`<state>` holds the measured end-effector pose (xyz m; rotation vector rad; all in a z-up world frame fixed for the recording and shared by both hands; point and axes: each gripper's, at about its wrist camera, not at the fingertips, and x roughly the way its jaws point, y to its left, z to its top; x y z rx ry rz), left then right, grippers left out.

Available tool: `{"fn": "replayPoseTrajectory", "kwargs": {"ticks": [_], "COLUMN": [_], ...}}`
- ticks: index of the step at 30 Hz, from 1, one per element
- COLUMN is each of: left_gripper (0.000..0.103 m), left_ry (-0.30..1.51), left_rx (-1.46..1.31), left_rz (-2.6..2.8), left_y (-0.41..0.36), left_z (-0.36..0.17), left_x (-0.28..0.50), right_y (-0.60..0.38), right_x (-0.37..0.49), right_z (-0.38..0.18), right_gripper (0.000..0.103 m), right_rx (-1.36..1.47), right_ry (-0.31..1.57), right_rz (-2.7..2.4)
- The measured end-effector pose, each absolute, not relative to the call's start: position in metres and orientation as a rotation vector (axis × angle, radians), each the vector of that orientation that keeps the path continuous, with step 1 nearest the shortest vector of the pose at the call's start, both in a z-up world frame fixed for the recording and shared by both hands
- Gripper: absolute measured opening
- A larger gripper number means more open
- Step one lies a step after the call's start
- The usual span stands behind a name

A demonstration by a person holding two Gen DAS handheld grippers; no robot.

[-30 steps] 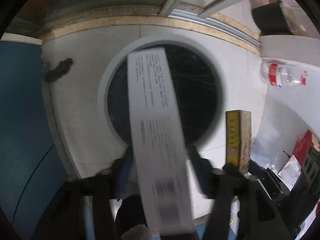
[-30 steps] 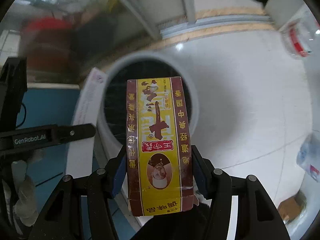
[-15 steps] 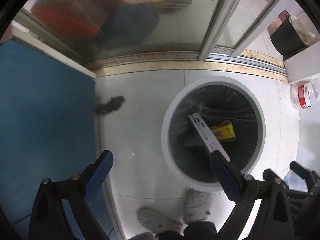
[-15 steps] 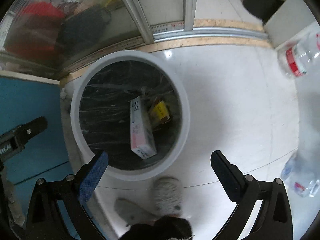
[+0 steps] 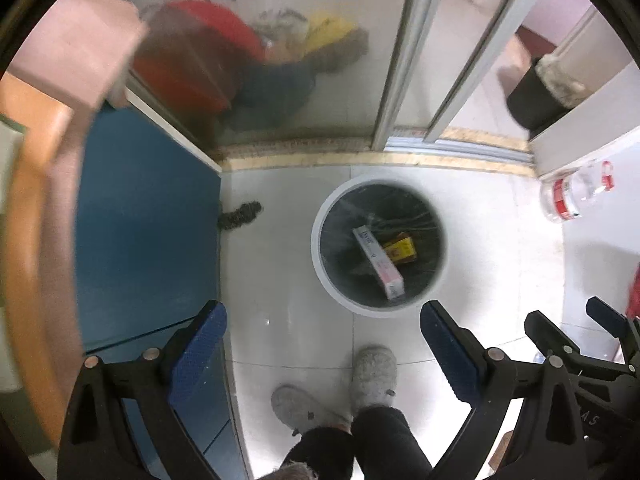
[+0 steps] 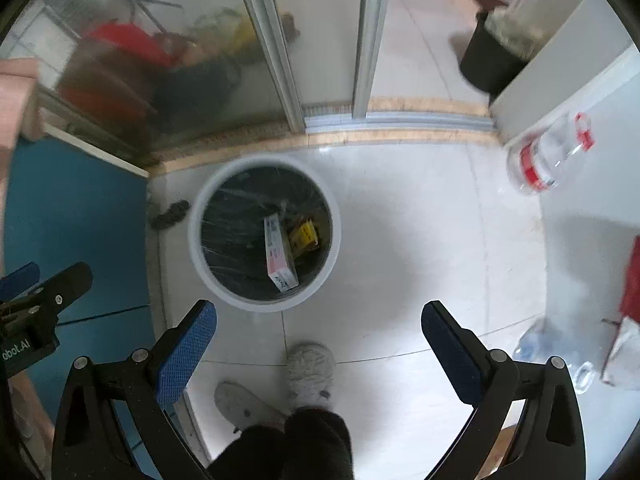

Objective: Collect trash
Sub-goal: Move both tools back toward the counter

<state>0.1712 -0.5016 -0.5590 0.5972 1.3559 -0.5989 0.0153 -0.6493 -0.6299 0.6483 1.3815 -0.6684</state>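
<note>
A round white bin with a dark liner stands on the tiled floor far below both grippers. Inside it lie a long white box and a yellow box. My left gripper points down over the floor beside the bin, wide open, with nothing between its blue pads. High over the floor just in front of the bin, my right gripper is wide open and empty too. The right gripper's black frame shows at the left view's right edge.
A clear bottle with a red label and another clear bottle lie on a white surface at right. A blue cabinet stands left, sliding glass doors behind. A person's grey slippers stand near the bin. A dark bin sits far right.
Both grippers let go of their boxes, which dropped into the bin, and opened wide. Both have since risen well above the bin, so it looks smaller.
</note>
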Motion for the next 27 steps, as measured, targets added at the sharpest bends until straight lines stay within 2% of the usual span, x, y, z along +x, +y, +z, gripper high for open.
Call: {"fn": "replayPoseTrajectory", "kwargs": {"ticks": [3,5,8,12,13,14,20,23,27], "left_gripper": [0.099,0.099,0.099,0.099,0.099,0.099,0.099,0.099,0.099], "left_ry": [1.32,1.299,1.284,1.269,1.27,1.274,1.249,1.204,1.144], "left_rx": [0.58,0.582,0.56,0.524,0.51,0.494,0.397,0.333,0.229], "left_rz": [-0.616,-0.623,-0.637,-0.638,-0.635,-0.635,-0.616,-0.568,-0.441], "left_y": [-0.496,-0.491,-0.481,-0.471,-0.467,-0.464,-0.442,-0.419,-0.363], "left_z": [-0.506,-0.477,-0.425,-0.373,-0.361,-0.35,-0.291,-0.26,-0.221], "left_x": [0.163,0.157,0.143,0.13,0.127,0.125,0.125,0.14,0.175], "right_y": [-0.644,-0.642,-0.632,-0.622,-0.622,-0.616,-0.603,-0.6,-0.577], "right_x": [0.002,-0.003,-0.021,-0.039,-0.039,-0.048,-0.057,-0.052,-0.003], "right_z": [-0.555,-0.535,-0.457,-0.392,-0.392,-0.363,-0.294,-0.281,-0.244], "right_gripper": [0.103,0.103,0.103,0.103,0.103,0.103,0.103,0.103,0.103], "right_rx": [0.621,0.621,0.586,0.603,0.603,0.606,0.624,0.638,0.604], "right_ry": [1.337,1.326,1.282,1.243,1.243,1.225,1.182,1.174,1.157], "right_rz": [-0.67,-0.67,-0.685,-0.687,-0.687,-0.688,-0.662,-0.639,-0.519]}}
